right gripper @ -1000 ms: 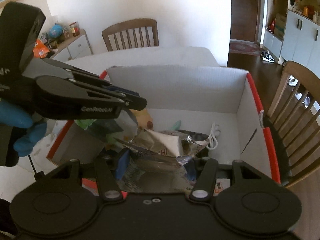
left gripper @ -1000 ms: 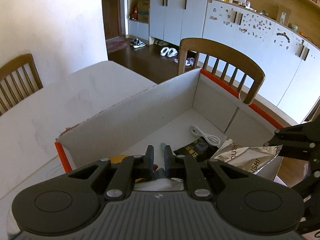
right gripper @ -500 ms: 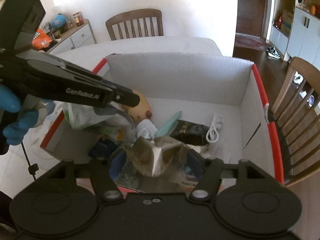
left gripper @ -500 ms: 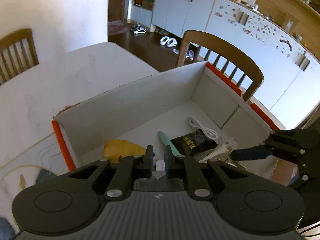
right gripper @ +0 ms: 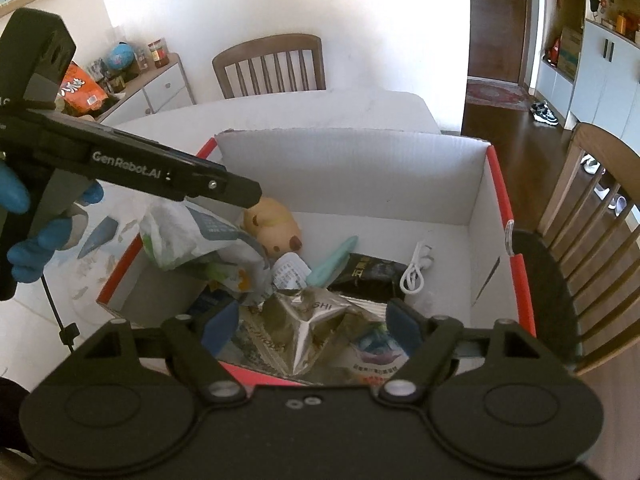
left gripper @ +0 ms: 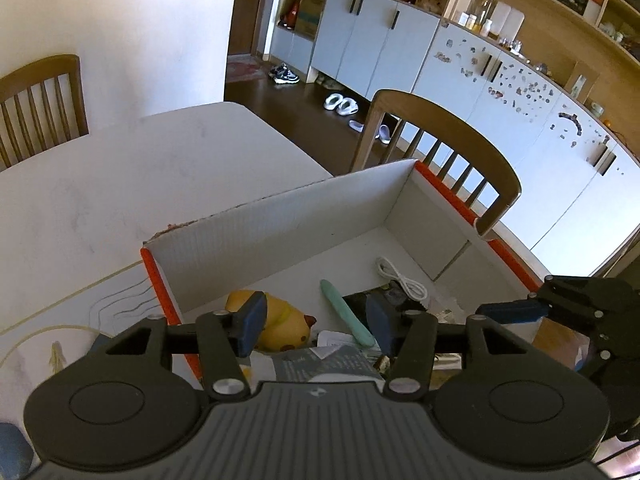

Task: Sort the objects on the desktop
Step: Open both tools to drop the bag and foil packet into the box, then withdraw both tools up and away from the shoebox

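Left gripper [left gripper: 312, 322]: its jaws are standing apart, having just been opening, and nothing is being pressed between the blue pads; it is hovering above the near left part of the box.
Right gripper [right gripper: 316, 326]: its jaws are standing wide, having just been opening; the pads are not pressing on anything, and it is hovering over the box's near edge.
Box [right gripper: 352, 176]: a white cardboard box with red rims is sitting on the desk [left gripper: 120, 184], toward its right edge, and holding all the sorted things.
Silver foil bag [right gripper: 316, 320]: it is lying crumpled in the box at the near wall, directly below and between the right gripper's open pads, touching neither.
White and green bag [right gripper: 200, 236]: it is resting against the box's left wall, just under the tip of the left gripper, apart from its pads as far as can be told.
Yellow plush toy [left gripper: 280, 320]: it is lying near the box's left wall, just beyond the left gripper's left pad.
Mint green stick [left gripper: 346, 316]: it is lying slantwise on the box floor, showing between the left gripper's pads from above but well below them.
Black packet [right gripper: 372, 276]: it is lying flat mid-box, beyond the foil bag.
White cable [right gripper: 416, 272]: it is lying coiled toward the box's right wall, beside the black packet.
Blue-gloved hand [right gripper: 24, 236]: it is holding the left gripper's handle.
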`<act>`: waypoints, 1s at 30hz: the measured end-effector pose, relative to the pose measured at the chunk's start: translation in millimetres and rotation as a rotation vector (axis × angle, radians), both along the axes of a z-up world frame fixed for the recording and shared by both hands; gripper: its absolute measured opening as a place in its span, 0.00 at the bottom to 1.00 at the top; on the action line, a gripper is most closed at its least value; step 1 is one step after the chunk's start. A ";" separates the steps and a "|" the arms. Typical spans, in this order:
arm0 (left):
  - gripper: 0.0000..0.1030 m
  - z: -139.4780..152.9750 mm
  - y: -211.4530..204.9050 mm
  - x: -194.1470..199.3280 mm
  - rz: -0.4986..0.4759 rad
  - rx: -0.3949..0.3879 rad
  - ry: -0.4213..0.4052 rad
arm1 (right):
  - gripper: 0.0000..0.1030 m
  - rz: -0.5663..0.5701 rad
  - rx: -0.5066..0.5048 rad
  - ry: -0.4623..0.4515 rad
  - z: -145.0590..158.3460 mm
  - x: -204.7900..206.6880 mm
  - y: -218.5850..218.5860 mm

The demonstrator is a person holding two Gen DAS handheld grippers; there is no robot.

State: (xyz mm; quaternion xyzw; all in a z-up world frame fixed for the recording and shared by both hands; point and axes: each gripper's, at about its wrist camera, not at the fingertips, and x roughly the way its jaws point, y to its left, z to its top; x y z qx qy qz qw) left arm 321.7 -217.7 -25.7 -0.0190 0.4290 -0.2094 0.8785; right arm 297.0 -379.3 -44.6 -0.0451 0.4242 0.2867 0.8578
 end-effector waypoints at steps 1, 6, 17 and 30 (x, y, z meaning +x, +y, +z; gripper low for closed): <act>0.52 1.3 1.2 -1.9 0.002 -0.005 0.002 | 0.79 0.002 0.001 -0.003 1.3 -0.9 0.0; 0.52 3.1 11.2 -15.3 0.016 -0.016 0.028 | 0.79 -0.004 0.015 -0.018 8.6 -5.2 -3.0; 0.54 -11.1 -9.1 -44.7 -0.133 -0.013 0.183 | 0.79 -0.020 0.022 -0.048 21.8 -13.7 -8.6; 0.54 30.9 12.1 -91.3 -0.045 -0.036 0.037 | 0.80 -0.026 0.046 -0.090 42.7 -38.2 -16.8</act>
